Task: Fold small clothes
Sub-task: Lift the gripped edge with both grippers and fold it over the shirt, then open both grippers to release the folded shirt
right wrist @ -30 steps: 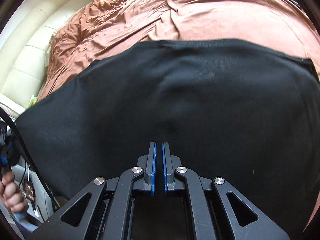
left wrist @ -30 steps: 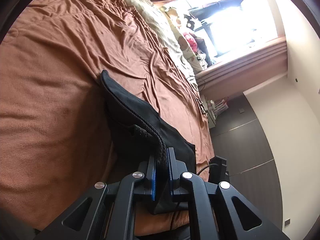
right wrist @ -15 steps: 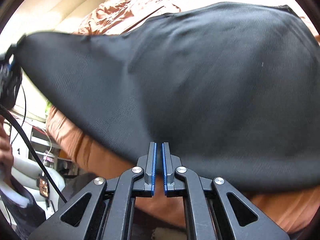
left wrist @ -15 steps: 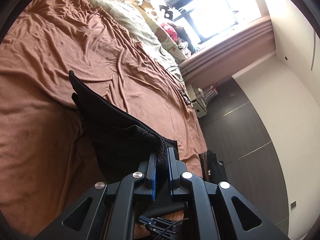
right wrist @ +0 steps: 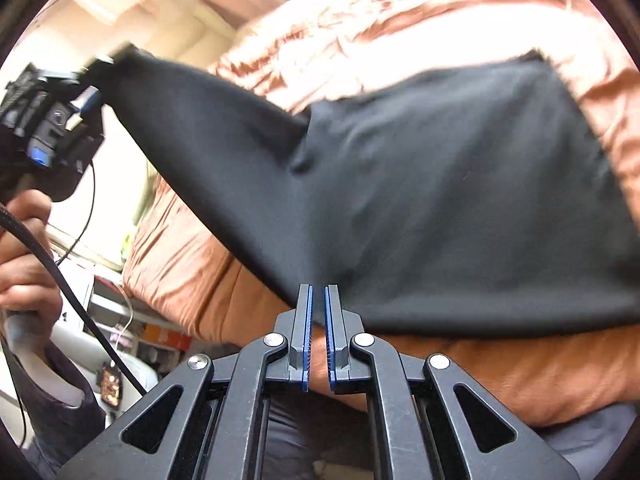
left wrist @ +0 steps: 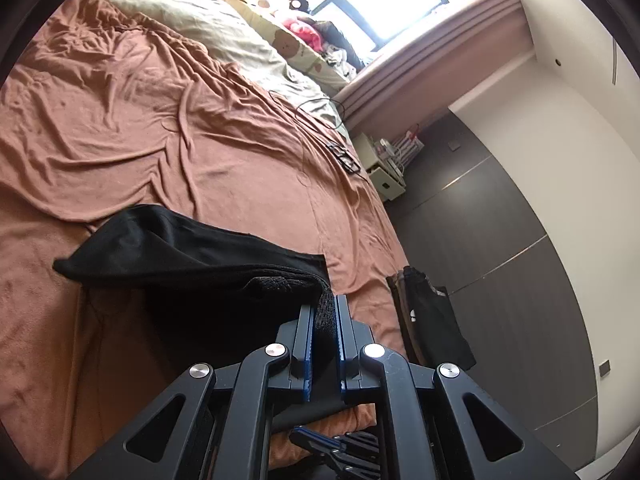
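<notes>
A black knit garment [left wrist: 180, 256] lies partly on the brown bedspread [left wrist: 200, 140]. My left gripper [left wrist: 324, 304] is shut on its thick ribbed edge and holds that end lifted. In the right wrist view the same garment [right wrist: 440, 184] stretches from the left gripper [right wrist: 60, 112], high at the upper left, down to my right gripper [right wrist: 316, 292]. The right jaws stand nearly together, pinching the cloth's near corner at the tips. The far part of the garment rests flat on the bedspread [right wrist: 520, 368]. A hand [right wrist: 24, 248] holds the left gripper's handle.
Beige pillows [left wrist: 192, 20] and soft toys sit at the head of the bed under the window. A pair of glasses [left wrist: 344, 156] and a cable lie near the bed's far edge. A bedside cabinet [left wrist: 380, 168] and a dark bag [left wrist: 432, 320] stand beside the bed.
The left gripper has lifted its end of the garment up and over the bed. The right gripper has drawn back, so the cloth no longer fills its view.
</notes>
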{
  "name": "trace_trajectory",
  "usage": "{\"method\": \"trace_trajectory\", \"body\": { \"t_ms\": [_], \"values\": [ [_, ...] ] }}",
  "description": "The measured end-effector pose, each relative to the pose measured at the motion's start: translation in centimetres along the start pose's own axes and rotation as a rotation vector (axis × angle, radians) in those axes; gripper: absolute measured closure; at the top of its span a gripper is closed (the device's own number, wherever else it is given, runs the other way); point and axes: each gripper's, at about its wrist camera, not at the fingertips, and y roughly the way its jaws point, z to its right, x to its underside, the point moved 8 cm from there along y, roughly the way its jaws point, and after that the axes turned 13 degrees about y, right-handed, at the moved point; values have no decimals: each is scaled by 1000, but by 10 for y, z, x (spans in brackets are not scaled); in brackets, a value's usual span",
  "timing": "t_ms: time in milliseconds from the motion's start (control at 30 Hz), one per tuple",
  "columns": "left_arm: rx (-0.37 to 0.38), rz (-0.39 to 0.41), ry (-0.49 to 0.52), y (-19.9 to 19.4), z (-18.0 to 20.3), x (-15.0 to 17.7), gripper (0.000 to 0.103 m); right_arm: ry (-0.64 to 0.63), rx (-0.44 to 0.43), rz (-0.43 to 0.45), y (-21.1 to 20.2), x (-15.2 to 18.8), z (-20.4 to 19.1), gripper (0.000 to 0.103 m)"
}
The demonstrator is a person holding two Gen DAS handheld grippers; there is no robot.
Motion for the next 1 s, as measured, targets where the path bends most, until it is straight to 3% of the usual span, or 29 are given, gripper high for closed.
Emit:
{"method": "trace_trajectory", "body": {
  "t_ms": [200,367,467,533,567,800,900,967,1000],
  "values": [
    [23,-69,59,36,37,13,94,47,6,71,-52,-25,36,100],
    [45,-125,99,68,64,28,94,96,-18,95,-83,-25,63,99],
    [56,-158,115,86,78,38,94,106,-3,121,-99,-16,76,81],
    [61,-182,129,97,87,44,94,107,9,150,-113,-10,82,45],
    [63,-193,136,103,90,47,94,110,17,173,-121,-10,86,41],
    [39,-312,184,146,108,77,93,154,48,227,-156,-3,113,40],
    [19,-355,217,156,109,85,71,168,56,223,-165,-4,122,40],
    [18,-359,213,156,105,87,50,163,68,215,-167,-6,125,40],
    [8,-357,216,154,102,86,48,159,76,209,-166,-8,127,40]
  ]
}}
